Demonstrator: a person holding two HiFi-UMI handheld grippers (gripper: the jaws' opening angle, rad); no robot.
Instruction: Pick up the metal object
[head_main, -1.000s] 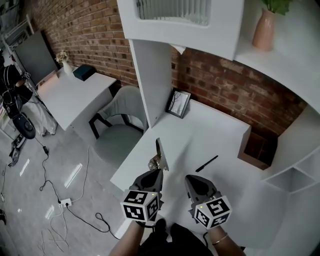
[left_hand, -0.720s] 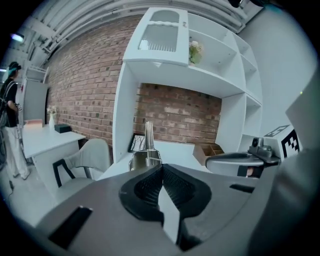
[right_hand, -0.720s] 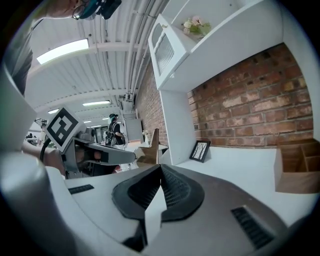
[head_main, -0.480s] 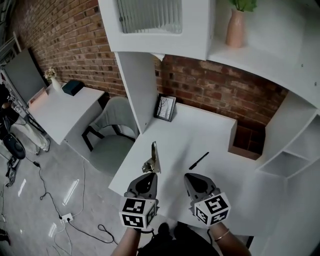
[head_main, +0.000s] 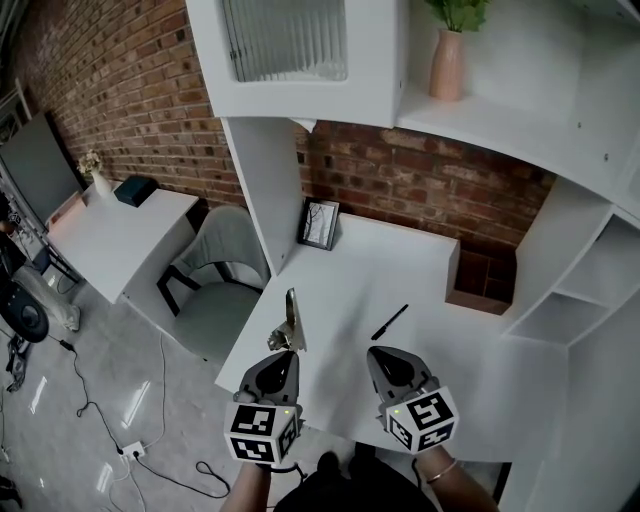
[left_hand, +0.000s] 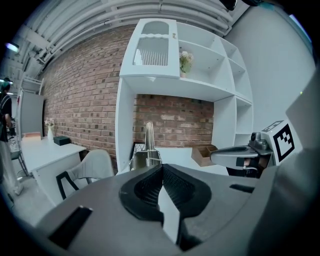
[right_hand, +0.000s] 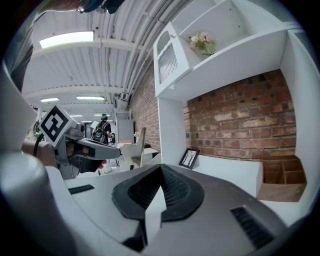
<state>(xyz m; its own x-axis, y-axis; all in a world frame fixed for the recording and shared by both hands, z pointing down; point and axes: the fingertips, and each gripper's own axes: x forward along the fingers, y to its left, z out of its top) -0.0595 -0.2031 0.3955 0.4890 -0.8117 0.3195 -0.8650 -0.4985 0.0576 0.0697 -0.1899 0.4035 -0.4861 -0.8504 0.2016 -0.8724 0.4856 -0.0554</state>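
The metal object (head_main: 291, 320), a thin upright blade with a sprung clip at its base, is held in the air over the left front edge of the white desk (head_main: 400, 270). My left gripper (head_main: 283, 350) is shut on its lower end. In the left gripper view the metal object (left_hand: 148, 149) stands up just past the tips of the left gripper (left_hand: 161, 165). My right gripper (head_main: 385, 355) hovers beside it to the right, shut, with nothing between its fingers. In the right gripper view the metal object (right_hand: 137, 145) shows at the left, beyond the right gripper (right_hand: 161, 166).
A black pen (head_main: 390, 322) lies on the desk ahead of the right gripper. A framed picture (head_main: 319, 224) leans at the back left and a wooden organiser (head_main: 482, 280) sits at the back right. A grey chair (head_main: 218, 270) stands left of the desk, with white shelves overhead.
The head view has swung, so the desk and both grippers sit further left and lower in the frame. The left gripper has kept its hold on the metal object throughout.
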